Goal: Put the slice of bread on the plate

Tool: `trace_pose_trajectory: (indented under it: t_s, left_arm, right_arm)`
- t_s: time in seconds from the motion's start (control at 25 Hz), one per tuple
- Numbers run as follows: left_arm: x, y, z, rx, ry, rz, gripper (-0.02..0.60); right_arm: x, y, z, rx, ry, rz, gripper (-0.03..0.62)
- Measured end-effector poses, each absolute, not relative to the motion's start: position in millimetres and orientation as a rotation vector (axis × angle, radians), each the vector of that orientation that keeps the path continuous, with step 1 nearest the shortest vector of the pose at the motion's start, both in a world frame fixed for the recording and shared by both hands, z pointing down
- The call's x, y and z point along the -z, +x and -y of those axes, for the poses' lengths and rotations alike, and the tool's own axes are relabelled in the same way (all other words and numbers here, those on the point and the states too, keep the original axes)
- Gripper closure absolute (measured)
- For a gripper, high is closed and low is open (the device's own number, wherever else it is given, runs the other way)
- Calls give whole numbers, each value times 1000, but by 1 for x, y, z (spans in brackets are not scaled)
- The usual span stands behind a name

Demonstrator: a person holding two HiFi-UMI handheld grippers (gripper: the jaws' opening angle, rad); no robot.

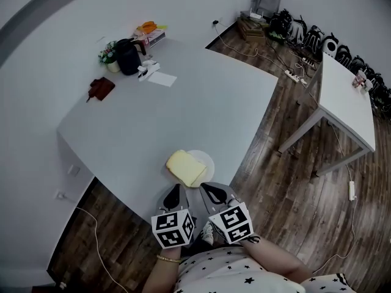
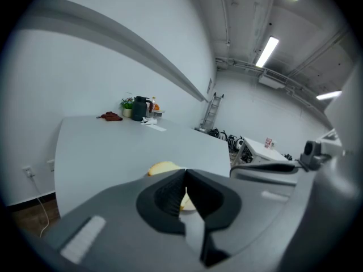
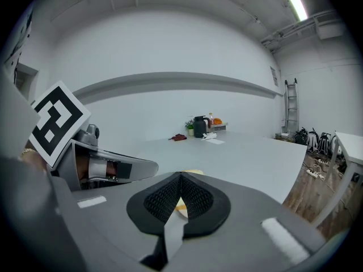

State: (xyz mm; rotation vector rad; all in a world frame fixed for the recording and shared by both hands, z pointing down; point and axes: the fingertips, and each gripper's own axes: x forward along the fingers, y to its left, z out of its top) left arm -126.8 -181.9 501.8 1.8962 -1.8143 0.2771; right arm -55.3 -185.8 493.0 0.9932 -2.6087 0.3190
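Note:
A pale yellow slice of bread [image 1: 186, 167] lies on a small white plate [image 1: 208, 157] near the front edge of the grey table [image 1: 183, 108], overhanging the plate's left side. My left gripper [image 1: 176, 191] is just short of the bread on the near side, shut with nothing held. Beside it my right gripper [image 1: 211, 191] is also shut and empty. In the left gripper view the bread [image 2: 163, 167] peeks over the closed gripper [image 2: 185, 172]. The right gripper view shows the bread [image 3: 193, 173] just beyond the closed gripper [image 3: 180, 176].
At the table's far corner stand a black kettle [image 1: 128, 56], a small plant [image 1: 108, 54], a brown cloth [image 1: 101, 88] and a sheet of paper [image 1: 162, 79]. A second white table [image 1: 345, 99] stands to the right, with cables and a power strip [image 1: 296, 77] on the wooden floor.

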Motion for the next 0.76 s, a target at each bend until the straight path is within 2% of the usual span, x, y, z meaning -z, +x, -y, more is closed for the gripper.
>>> trace_pose_trajectory:
  t_s: [0.76]
  left_arm:
    - [-497,-127,172,-278,1888,1820,572]
  right_arm:
    - [-480,-52,177,-283,1000,2630,595]
